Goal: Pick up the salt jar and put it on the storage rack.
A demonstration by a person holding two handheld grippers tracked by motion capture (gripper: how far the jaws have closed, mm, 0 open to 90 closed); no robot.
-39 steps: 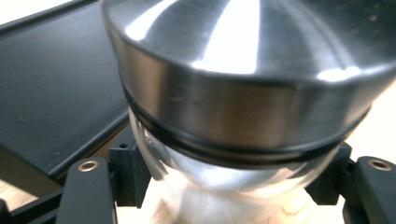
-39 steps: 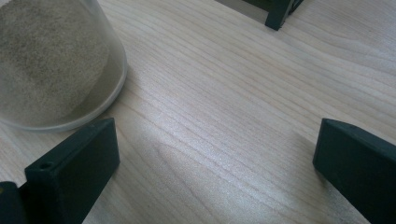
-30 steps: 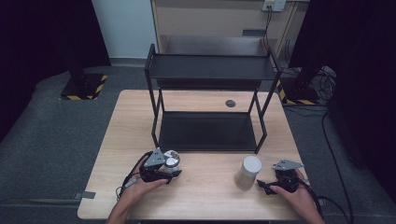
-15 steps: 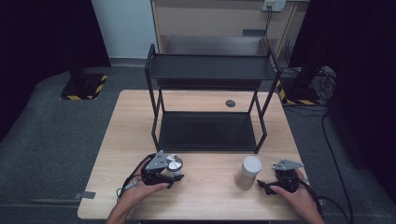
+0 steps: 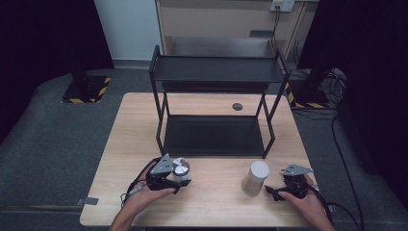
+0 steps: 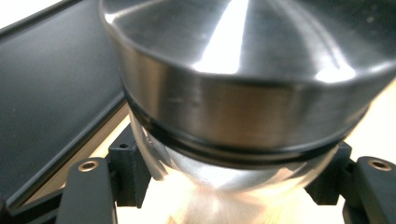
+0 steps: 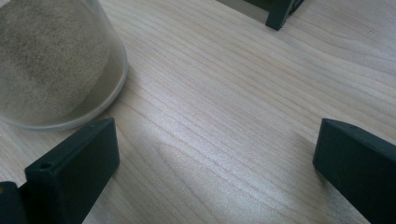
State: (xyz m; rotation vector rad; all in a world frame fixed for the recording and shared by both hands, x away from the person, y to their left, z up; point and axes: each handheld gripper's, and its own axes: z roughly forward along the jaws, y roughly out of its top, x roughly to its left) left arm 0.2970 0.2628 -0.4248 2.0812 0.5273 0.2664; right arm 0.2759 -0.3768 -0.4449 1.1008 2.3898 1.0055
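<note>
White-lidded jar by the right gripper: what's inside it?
The white-lidded jar holds a pale, sandy powder, seen through its clear wall in the right gripper view, filling the visible lower part. How high it reaches under the lid cannot be seen.

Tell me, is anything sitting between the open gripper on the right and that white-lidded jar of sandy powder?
Nothing visible does. The right gripper rests open on the pale wooden table, and the clear white-lidded jar of sandy powder stands just off its jaw tips, slightly to one side. Bare wood lies between the jaws in the right gripper view.
</note>
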